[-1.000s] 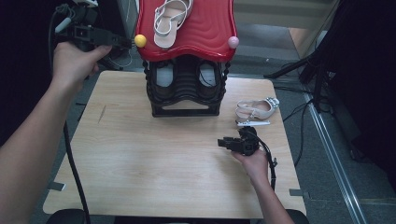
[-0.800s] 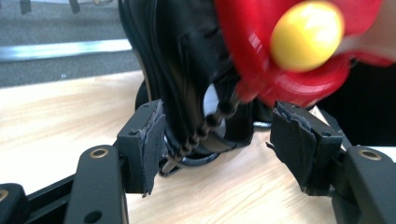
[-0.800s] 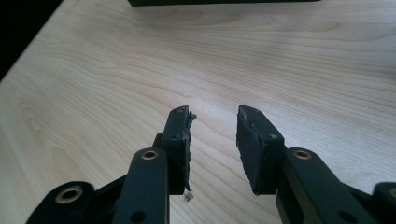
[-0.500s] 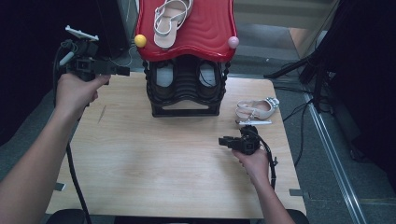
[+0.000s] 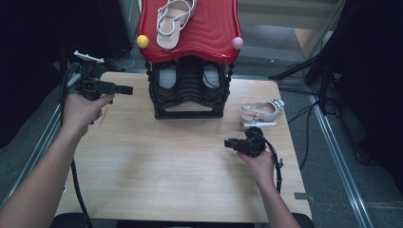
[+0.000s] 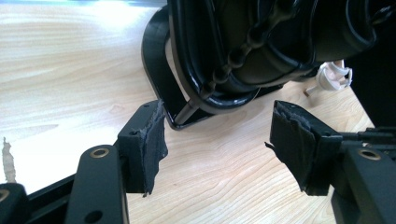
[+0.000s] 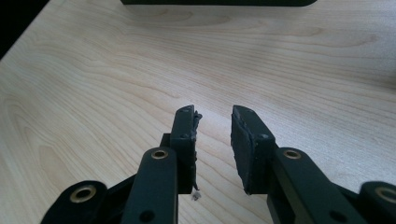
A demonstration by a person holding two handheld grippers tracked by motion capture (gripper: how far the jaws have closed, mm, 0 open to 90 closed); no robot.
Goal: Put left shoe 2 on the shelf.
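Left gripper (image 5: 124, 89) with jaws wide and empty, near the black plastic shoe rack (image 5: 188, 90) with red wavy top, right gripper (image 5: 229, 142) empty, jaws just closing to narrow, beige strappy sandal (image 5: 259, 112) just behind it on the light wooden table (image 5: 142, 166)

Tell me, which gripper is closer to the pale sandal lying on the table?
The right. The right gripper sits just in front of the pale sandal, pointing away from it. The left gripper is on the far side of the black shoe rack.
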